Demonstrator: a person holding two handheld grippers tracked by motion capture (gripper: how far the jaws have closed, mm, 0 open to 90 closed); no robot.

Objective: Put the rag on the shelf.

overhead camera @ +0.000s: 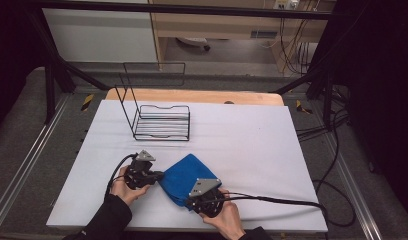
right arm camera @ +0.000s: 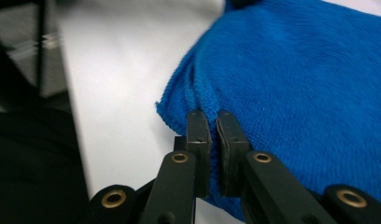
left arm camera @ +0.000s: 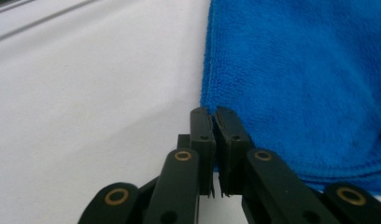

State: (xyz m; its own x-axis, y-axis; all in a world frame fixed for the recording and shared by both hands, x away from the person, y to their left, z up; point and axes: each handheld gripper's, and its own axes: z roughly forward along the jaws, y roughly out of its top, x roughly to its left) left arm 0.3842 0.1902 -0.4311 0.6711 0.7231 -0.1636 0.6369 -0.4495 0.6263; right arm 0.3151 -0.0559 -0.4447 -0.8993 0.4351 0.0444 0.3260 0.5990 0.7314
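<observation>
The room is dim, with a dark metal frame around a table covered by a white sheet (overhead camera: 252,140), and a wooden desk stands behind it. From the high view, a black wire rack with a tall back (overhead camera: 159,120) stands at the far left part of the sheet, well apart from the work. Near the front edge lies a folded blue terry cloth (overhead camera: 184,175). The left gripper (overhead camera: 159,175) comes to its left corner, and the right gripper (overhead camera: 188,204) sits at its near corner. I think the two are placed on separate corners so that the cloth can be lifted or opened evenly.

In the left gripper view, the jaws are pressed together, and the left gripper (left arm camera: 213,112) has its tips just at the edge of the blue terry cloth (left arm camera: 300,79). Whether a thin bit of cloth is caught between them, I cannot tell; the edge seems to run just beside the tips.

In the right gripper view, the jaws are also closed tightly, and here the right gripper (right arm camera: 212,114) seems to pinch the hem, because the cloth (right arm camera: 296,79) rises into small folds at the tips. This looks like a hold ready for pulling.
</observation>
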